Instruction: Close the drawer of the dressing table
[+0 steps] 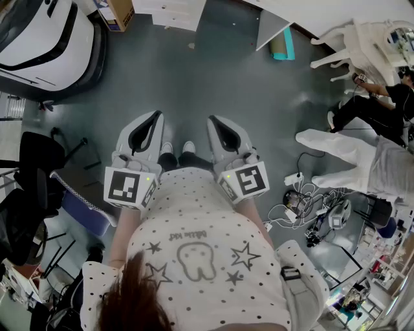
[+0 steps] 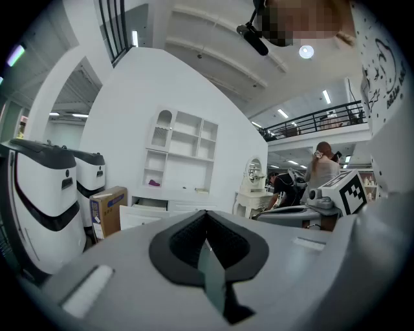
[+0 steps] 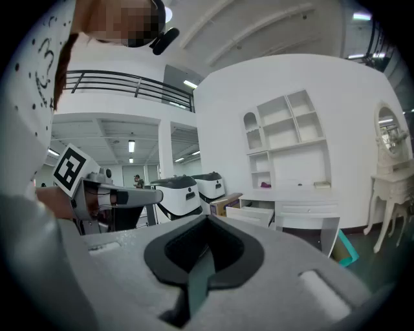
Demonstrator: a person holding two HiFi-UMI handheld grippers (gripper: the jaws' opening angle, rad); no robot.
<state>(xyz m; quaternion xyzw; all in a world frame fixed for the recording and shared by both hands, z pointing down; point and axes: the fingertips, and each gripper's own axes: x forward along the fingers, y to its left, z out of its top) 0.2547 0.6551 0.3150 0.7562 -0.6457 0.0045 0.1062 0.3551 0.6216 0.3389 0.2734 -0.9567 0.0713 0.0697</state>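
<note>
Head view: L gripper (image 1: 154, 117) & R gripper (image 1: 213, 121) jaws together, empty; right gripper view: dressing table (image 3: 388, 187) cut off.

In the left gripper view, the open drawer (image 2: 143, 212) under the white shelf unit (image 2: 181, 152) loses its lower front behind the grey body of the left gripper (image 2: 207, 226). That body also hides the legs of the mirrored dressing table (image 2: 253, 187), just right of the shelf unit. A small purple thing (image 2: 154, 183) on one of the unit's shelves is too small to name (the right gripper view shows it no better). In that view the dressing table, well right of the shelf unit, is cut by the dark rim. In the head view a strip of white furniture (image 1: 169, 11) is cut off at the top edge; whether it belongs to the shelf unit cannot be told.
</note>
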